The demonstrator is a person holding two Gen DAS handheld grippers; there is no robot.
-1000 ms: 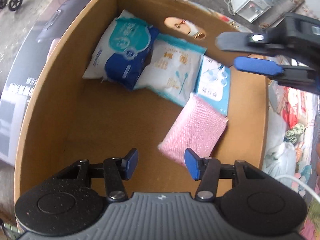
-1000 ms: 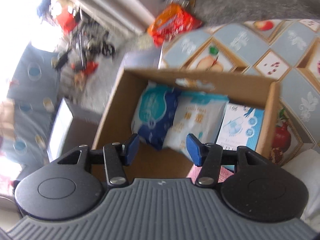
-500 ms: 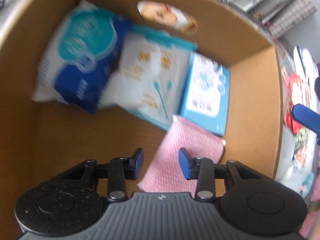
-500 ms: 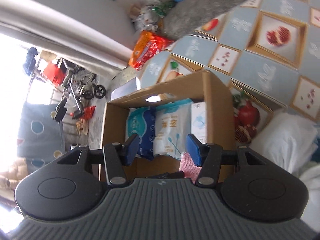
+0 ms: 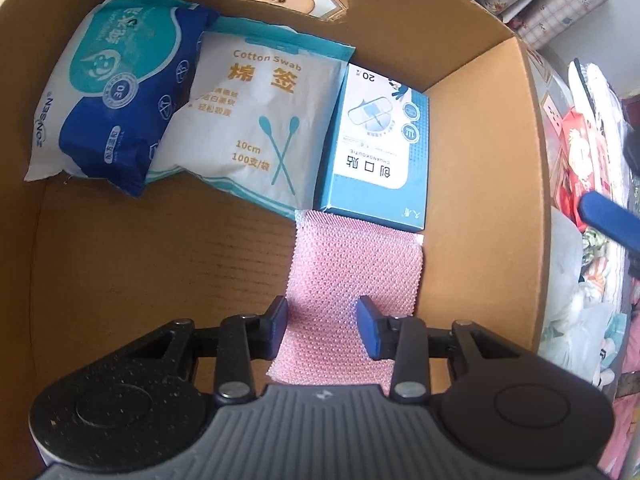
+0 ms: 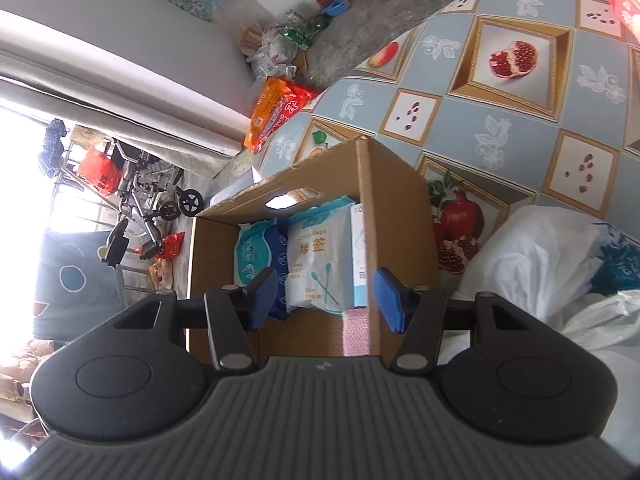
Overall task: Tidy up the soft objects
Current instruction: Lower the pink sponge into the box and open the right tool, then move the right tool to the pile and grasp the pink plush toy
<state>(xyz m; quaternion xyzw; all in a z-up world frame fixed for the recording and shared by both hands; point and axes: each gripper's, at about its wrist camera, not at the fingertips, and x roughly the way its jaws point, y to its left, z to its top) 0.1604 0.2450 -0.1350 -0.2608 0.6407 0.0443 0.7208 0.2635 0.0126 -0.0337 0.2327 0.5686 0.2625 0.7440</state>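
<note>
Since the earlier frame the left gripper (image 5: 322,326) has descended into the cardboard box (image 5: 480,152), and the pink cloth (image 5: 352,276) now lies flat on the box floor against the right wall. Along the far wall, left to right: wet-wipes pack (image 5: 116,84), cotton swab bag (image 5: 260,128), plaster box (image 5: 378,144), whose near edge the cloth touches. Left gripper: fingers apart, just above the cloth's near end, gripping nothing. Right gripper (image 6: 326,298): fingers apart, empty, outside the box over its right wall.
</note>
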